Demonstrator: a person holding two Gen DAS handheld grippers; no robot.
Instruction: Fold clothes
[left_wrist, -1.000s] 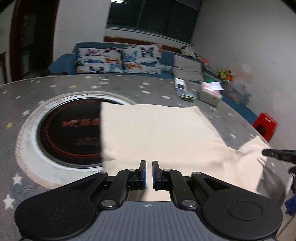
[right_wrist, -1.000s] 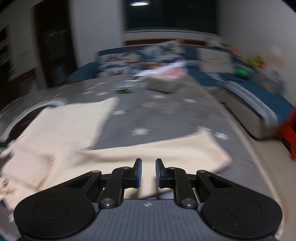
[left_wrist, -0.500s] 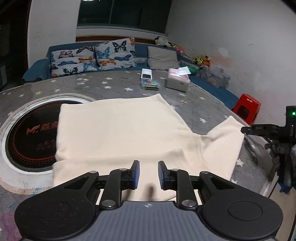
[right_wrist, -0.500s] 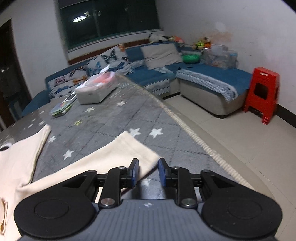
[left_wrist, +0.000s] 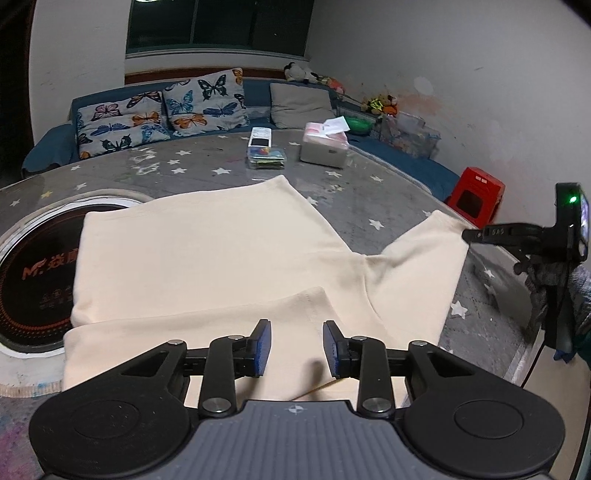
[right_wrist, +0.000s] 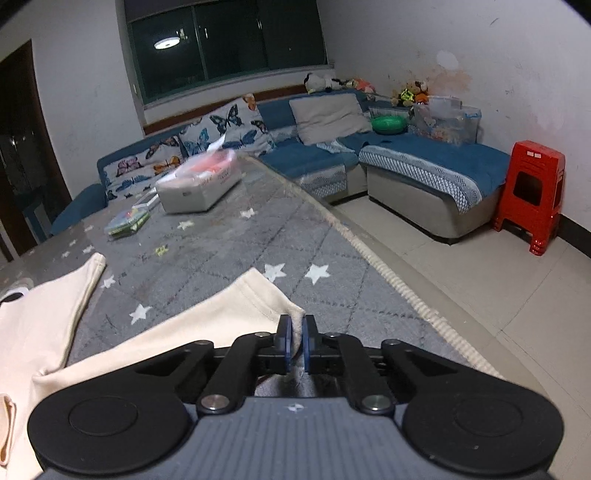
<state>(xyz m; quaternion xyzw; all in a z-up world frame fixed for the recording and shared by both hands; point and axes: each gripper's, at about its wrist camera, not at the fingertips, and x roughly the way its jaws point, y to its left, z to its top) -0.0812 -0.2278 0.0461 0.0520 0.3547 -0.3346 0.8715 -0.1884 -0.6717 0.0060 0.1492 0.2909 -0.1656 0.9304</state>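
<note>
1. Cream shirt (left_wrist: 207, 258) spread flat on grey starred table (left_wrist: 351, 192), long axis running left-right, one sleeve (right_wrist: 221, 317) pointing toward the right edge.
2. Right gripper (right_wrist: 296, 341) clenched on sleeve cuff.
3. Left gripper (left_wrist: 296, 345) released, jaws apart above near fold.

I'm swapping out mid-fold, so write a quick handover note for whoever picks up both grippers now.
Left gripper: open, empty, above the near folded edge of the cream shirt.
Right gripper: shut on the sleeve cuff, near the table edge.
Done: shirt lies flat on the table, its near part folded over.
Left: bring the outstretched sleeve in over the body, then finish the remaining folds.
</note>
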